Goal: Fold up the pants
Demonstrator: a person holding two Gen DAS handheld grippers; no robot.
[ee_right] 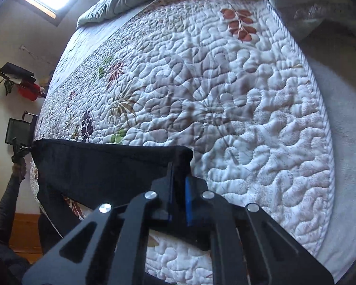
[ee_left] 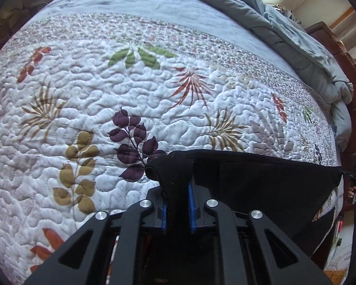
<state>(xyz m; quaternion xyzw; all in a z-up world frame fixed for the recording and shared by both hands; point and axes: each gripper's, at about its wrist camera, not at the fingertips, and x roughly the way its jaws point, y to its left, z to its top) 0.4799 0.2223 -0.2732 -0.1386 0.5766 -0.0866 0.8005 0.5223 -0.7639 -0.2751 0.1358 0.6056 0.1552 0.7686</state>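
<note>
The black pants (ee_left: 261, 180) hang stretched between my two grippers above the near edge of the bed. My left gripper (ee_left: 177, 185) is shut on one corner of the top edge, with cloth bunched over its blue pads. In the right wrist view the pants (ee_right: 102, 166) run left from my right gripper (ee_right: 178, 178), which is shut on the other corner. Each view shows the other gripper far off at the end of the taut edge, the right gripper (ee_left: 352, 177) and the left gripper (ee_right: 21, 152). The lower part of the pants hangs off the bed side, mostly hidden.
A white quilted bedspread (ee_left: 130, 90) with printed leaves covers the bed. A rumpled grey-blue duvet (ee_left: 296, 38) lies along the far side. A dark wooden headboard (ee_left: 344, 54) stands at the right. Wooden floor (ee_right: 23, 232) and a shelf with a red box (ee_right: 28, 92) show at the left.
</note>
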